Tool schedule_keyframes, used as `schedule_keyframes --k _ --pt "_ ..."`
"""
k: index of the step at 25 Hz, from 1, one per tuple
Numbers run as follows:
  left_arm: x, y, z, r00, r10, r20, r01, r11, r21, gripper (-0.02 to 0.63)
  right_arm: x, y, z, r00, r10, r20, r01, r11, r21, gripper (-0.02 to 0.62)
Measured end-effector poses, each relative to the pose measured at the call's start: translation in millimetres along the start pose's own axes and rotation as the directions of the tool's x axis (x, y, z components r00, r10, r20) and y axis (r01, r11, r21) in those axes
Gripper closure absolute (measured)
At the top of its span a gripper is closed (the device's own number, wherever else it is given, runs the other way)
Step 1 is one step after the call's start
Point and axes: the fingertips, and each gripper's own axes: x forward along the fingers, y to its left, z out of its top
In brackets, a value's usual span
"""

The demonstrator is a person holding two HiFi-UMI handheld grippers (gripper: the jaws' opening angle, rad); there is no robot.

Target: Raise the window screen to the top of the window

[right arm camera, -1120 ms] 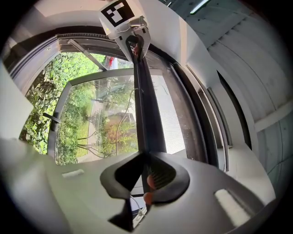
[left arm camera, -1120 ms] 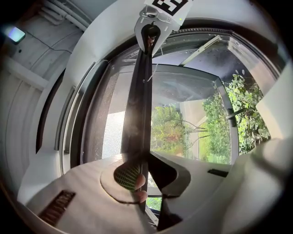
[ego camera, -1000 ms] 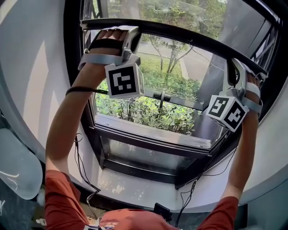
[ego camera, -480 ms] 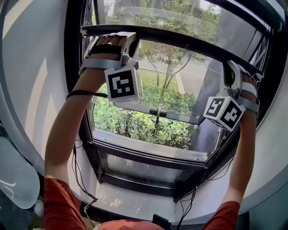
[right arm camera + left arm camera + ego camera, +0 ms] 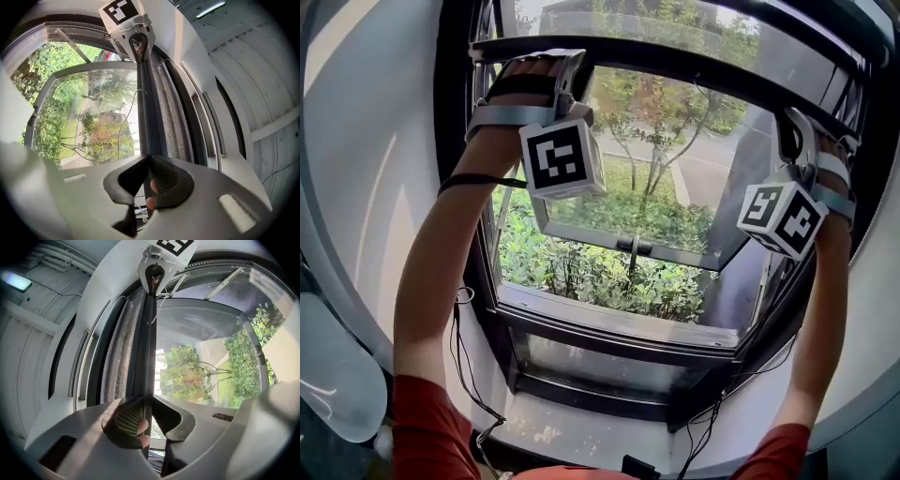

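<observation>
Screen: window screen point(image 5: 121, 355) mesh sits above its dark bar point(image 5: 675, 67), which lies high in the window frame point(image 5: 453, 141), close under the top.
Left tool: left tool point(image 5: 569, 67) is clenched on the bar's left end, pads pinching its thin edge.
Right tool: right tool point(image 5: 792, 136) is clenched on the bar's right end, likewise.
Arms: both forearms reach upward.
Below: cables point(image 5: 469, 347) trail to the sill point(image 5: 581, 439); greenery shows outside.

The window screen point(image 5: 675, 64), dark mesh, black bottom bar, raised high
</observation>
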Motion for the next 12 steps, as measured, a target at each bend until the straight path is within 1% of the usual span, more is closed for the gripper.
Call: schedule_keyframes --k 5,12 --pt "13 15 1 0.999 0.053 0.005 -0.053 0.999 0.007 0.545 13 -16 -1 1.000 -0.031 -0.004 0.031 0.999 -0.011 0.557" --pt "32 36 2 0.997 0.080 0.014 -0.080 0.997 0.006 0.545 35 -36 1 0.998 -0.061 -0.011 0.061 0.998 -0.014 0.557"
